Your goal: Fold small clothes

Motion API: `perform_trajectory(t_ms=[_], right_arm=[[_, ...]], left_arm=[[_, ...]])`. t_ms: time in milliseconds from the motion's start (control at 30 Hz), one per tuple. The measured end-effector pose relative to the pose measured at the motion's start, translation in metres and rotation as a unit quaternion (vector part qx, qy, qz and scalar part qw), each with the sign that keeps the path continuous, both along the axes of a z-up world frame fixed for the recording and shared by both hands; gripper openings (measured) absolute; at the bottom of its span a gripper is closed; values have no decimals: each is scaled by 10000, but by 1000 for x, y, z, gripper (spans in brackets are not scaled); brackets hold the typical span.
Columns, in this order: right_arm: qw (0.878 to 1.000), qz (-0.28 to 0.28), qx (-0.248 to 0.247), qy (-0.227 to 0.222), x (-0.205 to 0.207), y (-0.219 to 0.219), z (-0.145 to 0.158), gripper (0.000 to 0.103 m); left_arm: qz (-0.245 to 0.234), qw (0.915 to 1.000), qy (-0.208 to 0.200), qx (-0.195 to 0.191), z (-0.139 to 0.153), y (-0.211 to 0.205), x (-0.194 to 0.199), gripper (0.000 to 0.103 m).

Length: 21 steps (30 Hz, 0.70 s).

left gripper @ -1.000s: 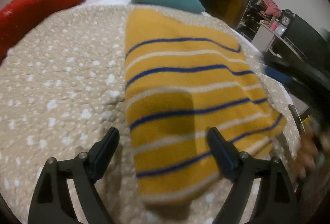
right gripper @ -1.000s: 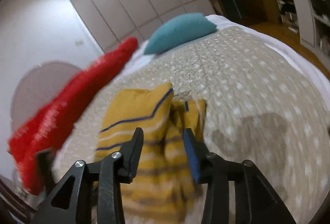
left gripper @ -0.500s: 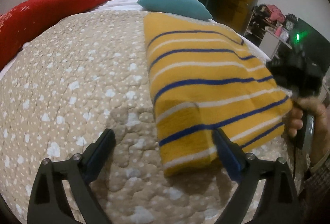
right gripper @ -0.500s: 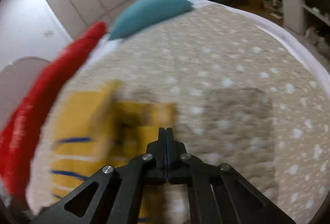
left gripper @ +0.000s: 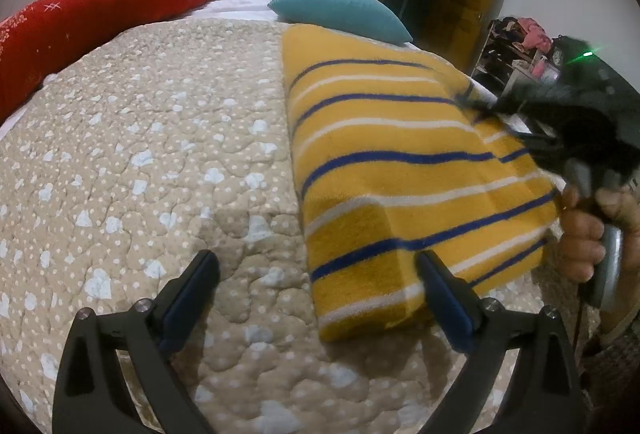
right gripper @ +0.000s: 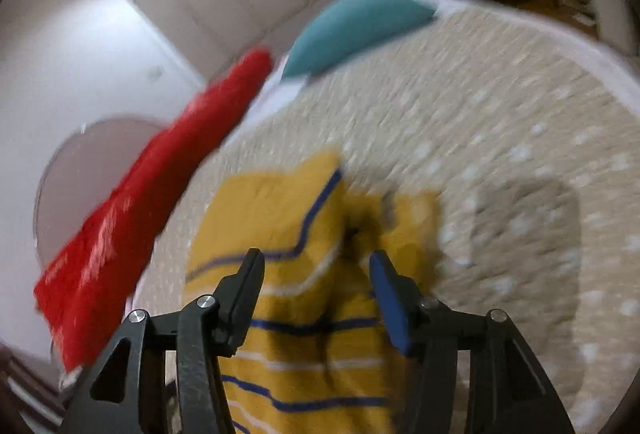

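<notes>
A yellow garment (left gripper: 400,170) with blue and white stripes lies folded flat on the beige dotted quilt (left gripper: 140,154). My left gripper (left gripper: 316,266) is open wide just over the quilt. The garment's near left corner sits between its fingers without being pinched. In the blurred right wrist view my right gripper (right gripper: 316,258) hovers over the garment (right gripper: 304,334) at its far right side. Its jaws are opening, with cloth below the gap and no pad pressing on it. A hand (left gripper: 584,234) holds that gripper's handle at the right edge of the left wrist view.
A long red pillow (left gripper: 92,22) and a teal pillow (left gripper: 340,14) lie along the head of the bed. The bed's right edge runs close past the garment, with cluttered shelves (left gripper: 520,46) beyond it. Bare quilt spreads to the garment's left.
The garment's near end has settled flat on the quilt. My left gripper sank toward the bed and spread wider. My right gripper shut completely, then parted again over the garment.
</notes>
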State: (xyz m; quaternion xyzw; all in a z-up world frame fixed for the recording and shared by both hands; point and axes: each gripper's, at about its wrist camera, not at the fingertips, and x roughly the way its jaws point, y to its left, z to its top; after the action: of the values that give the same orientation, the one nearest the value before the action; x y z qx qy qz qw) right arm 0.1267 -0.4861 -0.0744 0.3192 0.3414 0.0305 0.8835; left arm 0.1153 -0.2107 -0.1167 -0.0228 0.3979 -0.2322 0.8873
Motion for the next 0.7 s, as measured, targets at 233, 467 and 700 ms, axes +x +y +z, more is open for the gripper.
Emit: perform_trajectory(t_ms=[233,467,700], right_arm=[[9973,-729,-26,-46,-28,-27,0,7],[9955,-930,-70,158,-26,-23,-26,8],[9943,-1050,-193,-52,-68,-26,-6,22]], left_arm=[[-52,10000,-39,5,1,-1,-4,100],[-76,10000,-42,0,1,-1,-5,101],[-121,9999,-40,-30,2,-1,-7,101]])
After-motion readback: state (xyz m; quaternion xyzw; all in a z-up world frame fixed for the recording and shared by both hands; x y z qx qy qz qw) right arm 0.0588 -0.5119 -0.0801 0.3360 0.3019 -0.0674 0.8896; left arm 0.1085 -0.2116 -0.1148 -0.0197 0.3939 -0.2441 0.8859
